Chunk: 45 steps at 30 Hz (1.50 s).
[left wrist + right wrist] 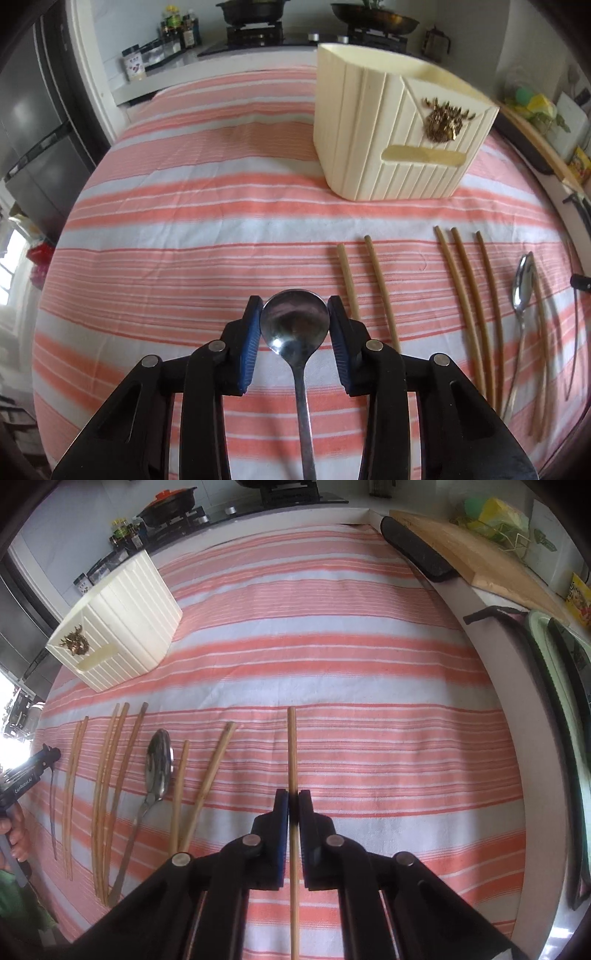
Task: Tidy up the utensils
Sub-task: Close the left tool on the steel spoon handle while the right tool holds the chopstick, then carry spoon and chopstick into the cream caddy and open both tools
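While the left gripper (294, 314) points down at the striped cloth (184, 221), its blue pads (249, 343) sit against either side of a metal spoon's bowl (294, 319), so the jaws are partly closed around the spoon with its handle running back between the black fingers. The right gripper (293, 797) has its pads pressed almost together on a single wooden chopstick (291, 738), which sticks out ahead of the tips and runs back under the gripper.

A cream ribbed holder (388, 136) with a gold ornament on its front stands upright on the cloth, at the far side of the table, beyond the row of utensils. From the left wrist view, two chopsticks (365, 288) lie side by side just right of the held spoon, then three more (469, 295) close together, then a second spoon (521, 284) with further sticks beside it near the table's right edge. The right wrist view shows the same row on its left: pairs and a trio of chopsticks, the second spoon bowl-up, and two more chopsticks (199, 786) crossing near their lower ends, just left of the right gripper.

Behind the table are a stove (255, 33) with pans, bottles and jars (177, 29), and a wooden cutting board (472, 554) on the counter to the right. A hand (16, 834) shows at the left edge of the right wrist view, holding the other gripper.
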Available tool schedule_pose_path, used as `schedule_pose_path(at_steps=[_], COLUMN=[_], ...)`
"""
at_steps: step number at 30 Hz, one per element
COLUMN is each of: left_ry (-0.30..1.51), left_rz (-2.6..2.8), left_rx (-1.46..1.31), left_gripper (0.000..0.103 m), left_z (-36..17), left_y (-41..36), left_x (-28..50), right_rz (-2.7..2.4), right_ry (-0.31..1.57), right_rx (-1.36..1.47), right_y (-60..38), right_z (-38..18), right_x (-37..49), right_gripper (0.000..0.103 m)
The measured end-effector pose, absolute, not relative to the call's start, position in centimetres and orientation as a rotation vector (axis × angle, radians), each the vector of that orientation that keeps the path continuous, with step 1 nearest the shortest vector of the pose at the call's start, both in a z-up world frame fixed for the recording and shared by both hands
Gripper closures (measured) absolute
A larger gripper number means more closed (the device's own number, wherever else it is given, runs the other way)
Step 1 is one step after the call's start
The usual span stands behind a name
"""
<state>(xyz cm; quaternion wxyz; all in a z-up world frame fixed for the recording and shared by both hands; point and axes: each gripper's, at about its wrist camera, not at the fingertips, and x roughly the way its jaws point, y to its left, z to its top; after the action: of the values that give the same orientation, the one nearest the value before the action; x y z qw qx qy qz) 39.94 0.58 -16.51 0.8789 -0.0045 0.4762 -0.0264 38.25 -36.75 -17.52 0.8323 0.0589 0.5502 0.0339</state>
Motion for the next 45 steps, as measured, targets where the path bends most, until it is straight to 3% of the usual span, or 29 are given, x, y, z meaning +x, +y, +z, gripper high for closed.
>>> schedule_pose_path(at_steps=[8,17,35,41,45], left_ry=[0.789,0.693,0.585,0.586,0.712], left_rz=[-0.145,-0.191,-0.241,-0.226,-0.229], left_rx=[-0.058,-0.073,-0.136,-0.137,-0.128], left_gripper=[0.067,0.068,0.068,0.068,0.068], left_z=[-8.2,-3.9,8.4,7.5,3.0], left_y=[3.6,4.7,4.3,1.3,-0.6], left_x=[34.8,32.6,43.7,49.6,53.6], right_rz=[0.171,0.187,0.278,0.302,0.316], right_ry=[0.952,0.756,0.518,0.522,0.685], right_rx=[0.092,0.033,0.020,-0.033,-0.017], right_y=[-34.0,-30.2,-23.4,-20.2,-19.4], right_z=[-8.6,-3.2,7.5,6.0,1.6], right_x=[32.1,29.7,40.3,45.9,49.9], right_gripper=[0.098,0.098,0.098,0.098,0.098])
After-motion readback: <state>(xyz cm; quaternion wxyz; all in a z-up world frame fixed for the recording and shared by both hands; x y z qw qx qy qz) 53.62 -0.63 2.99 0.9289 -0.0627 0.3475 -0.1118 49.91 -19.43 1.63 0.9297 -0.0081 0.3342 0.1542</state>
